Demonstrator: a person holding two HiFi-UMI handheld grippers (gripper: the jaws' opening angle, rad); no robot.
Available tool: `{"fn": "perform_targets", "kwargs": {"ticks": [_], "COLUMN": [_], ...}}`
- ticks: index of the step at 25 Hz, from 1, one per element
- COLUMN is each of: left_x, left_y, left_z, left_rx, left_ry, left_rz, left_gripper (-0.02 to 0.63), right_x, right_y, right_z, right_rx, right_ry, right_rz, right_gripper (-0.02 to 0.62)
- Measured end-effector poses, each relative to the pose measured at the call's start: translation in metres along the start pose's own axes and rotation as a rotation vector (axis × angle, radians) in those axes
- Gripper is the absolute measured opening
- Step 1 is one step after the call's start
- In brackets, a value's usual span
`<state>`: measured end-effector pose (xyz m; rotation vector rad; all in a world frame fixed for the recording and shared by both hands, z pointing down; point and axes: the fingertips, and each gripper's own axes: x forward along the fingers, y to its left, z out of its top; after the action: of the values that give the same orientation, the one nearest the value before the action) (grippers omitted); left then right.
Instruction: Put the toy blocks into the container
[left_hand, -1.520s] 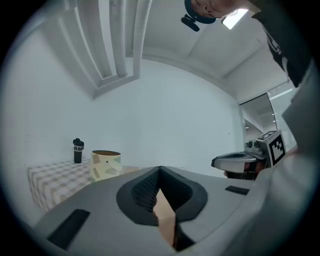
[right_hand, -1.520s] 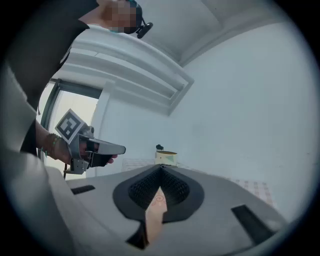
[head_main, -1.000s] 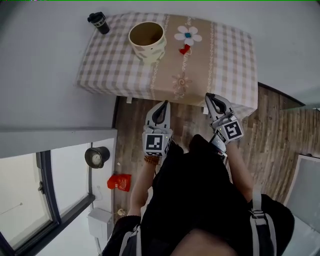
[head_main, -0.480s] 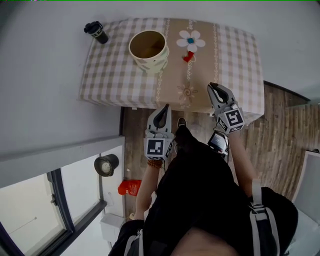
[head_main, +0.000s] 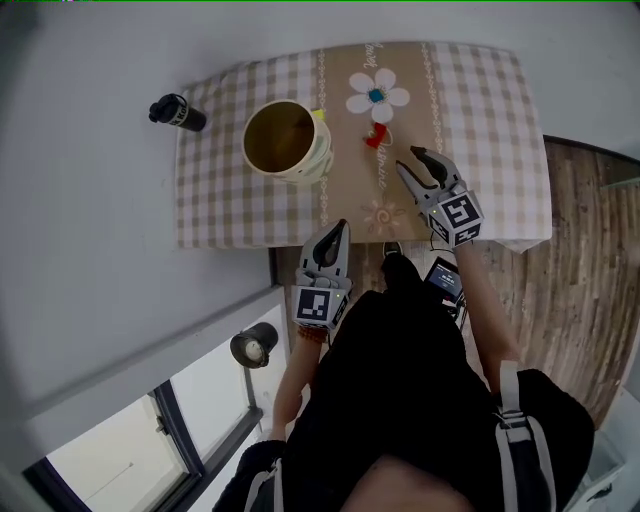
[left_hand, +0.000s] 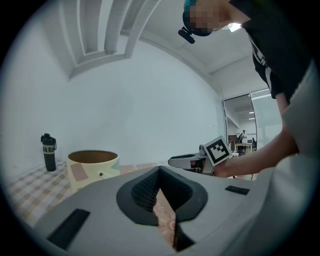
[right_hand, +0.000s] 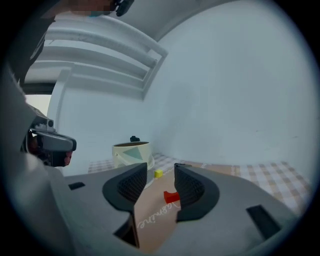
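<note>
A soft checked cloth (head_main: 480, 110) is covering the table and draping matt over its edges. A plain beige fabric runner (head_main: 350, 190) is lying down the middle. The container (head_main: 287, 140) towards the left edge is showing a matt cream wall. The red block (head_main: 375, 138) is looking smooth. Wood-grain planks (head_main: 590, 250) are lining the floor.

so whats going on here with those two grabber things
A person holds a gripper in each hand at a table with a checked cloth. The right gripper reaches over the cloth toward a small red block; its jaws have just been opening, with nothing between them yet. The left gripper hangs shut and empty at the table's near edge. The red block, a yellow block and a teal block all lie outside the container.
</note>
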<state>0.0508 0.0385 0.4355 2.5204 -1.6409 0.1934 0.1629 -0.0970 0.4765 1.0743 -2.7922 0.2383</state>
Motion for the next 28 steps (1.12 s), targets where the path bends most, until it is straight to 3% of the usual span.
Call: {"fn": "perform_targets", "kwargs": {"ticks": [7,12,15,20,23,28], "left_x": [0.019,0.028,0.031,0.025,0.024,0.025], "left_y": [0.025,0.055,0.070,0.089,0.111,0.107], "left_z": [-0.017,-0.033,-0.032,-0.035,-0.020,-0.027], "left_rx": [-0.033,-0.075,-0.060,-0.054,-0.078,-0.066], "left_ry": [0.037,0.038,0.053,0.060,0.073,0.068], "left_rz": [0.014,0.024,0.004,-0.023,-0.022,-0.031], "left_gripper": [0.014,0.014,0.014,0.014,0.014,0.014], "right_x": [0.054,0.093,0.111,0.122,0.131,0.133], "right_y": [-0.020,-0.022,-0.025,-0.034,-0.036,-0.039], "right_z": [-0.039,-0.071,-0.090,-0.121,-0.117,-0.139], "right_rx": [-0.039,-0.105,-0.144,-0.187,-0.185,-0.194], "right_ry": [0.151,0.289,0.371,0.474,0.525,0.529], "right_rz": [0.071,0.119,0.118,0.089,0.081,0.094], "right_gripper": [0.279,0.299,0.331,0.331,0.331,0.319]}}
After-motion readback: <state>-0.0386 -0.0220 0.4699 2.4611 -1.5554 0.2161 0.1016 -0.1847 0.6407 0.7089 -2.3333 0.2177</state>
